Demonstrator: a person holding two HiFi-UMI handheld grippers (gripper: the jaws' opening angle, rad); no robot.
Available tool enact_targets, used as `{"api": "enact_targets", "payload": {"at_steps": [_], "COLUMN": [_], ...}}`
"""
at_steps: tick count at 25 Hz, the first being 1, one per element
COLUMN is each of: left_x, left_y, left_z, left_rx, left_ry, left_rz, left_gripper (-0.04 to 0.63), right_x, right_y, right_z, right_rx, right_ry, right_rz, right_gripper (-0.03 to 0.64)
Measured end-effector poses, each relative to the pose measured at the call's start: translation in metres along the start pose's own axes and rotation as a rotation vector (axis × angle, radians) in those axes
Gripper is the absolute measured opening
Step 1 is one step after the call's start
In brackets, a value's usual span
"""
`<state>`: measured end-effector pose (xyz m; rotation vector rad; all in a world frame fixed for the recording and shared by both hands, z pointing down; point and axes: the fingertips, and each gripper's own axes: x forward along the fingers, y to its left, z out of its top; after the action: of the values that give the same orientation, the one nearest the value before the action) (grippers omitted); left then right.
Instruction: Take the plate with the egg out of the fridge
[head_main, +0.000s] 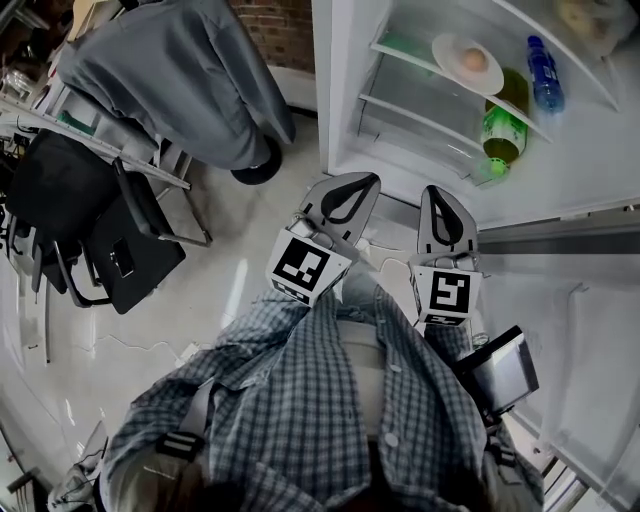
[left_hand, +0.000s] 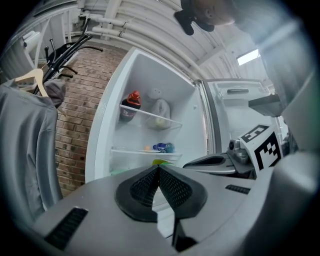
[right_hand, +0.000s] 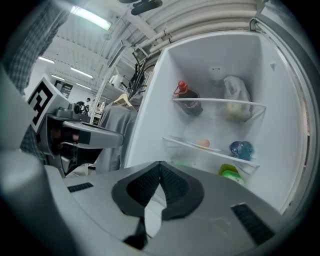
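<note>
The fridge (head_main: 345, 90) stands open ahead of me. A white plate (head_main: 452, 50) with a brown egg (head_main: 475, 61) rests on its middle shelf. In the right gripper view the egg (right_hand: 203, 143) sits left of a blue bottle (right_hand: 241, 149); in the left gripper view the egg (left_hand: 146, 148) is small and far off. My left gripper (head_main: 362, 181) and right gripper (head_main: 441, 192) are held side by side in front of the fridge, short of its shelves. Both are shut, with nothing between the jaws (left_hand: 159, 169) (right_hand: 160, 165).
A green bottle (head_main: 500, 130) lies below the plate. A red-capped dark bottle (right_hand: 189, 102) and a pale bag (right_hand: 235, 100) stand on the upper shelf. The open fridge door (head_main: 590, 330) is at the right. A grey garment (head_main: 190, 80) on a rack and a black chair (head_main: 110, 230) are at the left.
</note>
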<state>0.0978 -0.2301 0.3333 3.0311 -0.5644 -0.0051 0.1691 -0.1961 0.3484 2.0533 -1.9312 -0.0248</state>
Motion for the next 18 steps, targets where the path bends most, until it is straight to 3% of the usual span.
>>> {"api": "enact_targets", "payload": {"at_steps": [9, 18], "left_x": [0.043, 0.074], "left_y": [0.016, 0.023], "left_z": [0.013, 0.021], "left_rx": [0.022, 0.021], "left_ry": [-0.021, -0.036], "left_rz": [-0.006, -0.015], "left_gripper": [0.007, 0.008], "right_x": [0.04, 0.082], "right_y": [-0.04, -0.088], "right_z": [0.017, 0.021], "right_rx": [-0.156, -0.307], "right_ry": [-0.007, 0.071], "right_rz": [-0.05, -0.136], "right_gripper": [0.006, 0.006]}}
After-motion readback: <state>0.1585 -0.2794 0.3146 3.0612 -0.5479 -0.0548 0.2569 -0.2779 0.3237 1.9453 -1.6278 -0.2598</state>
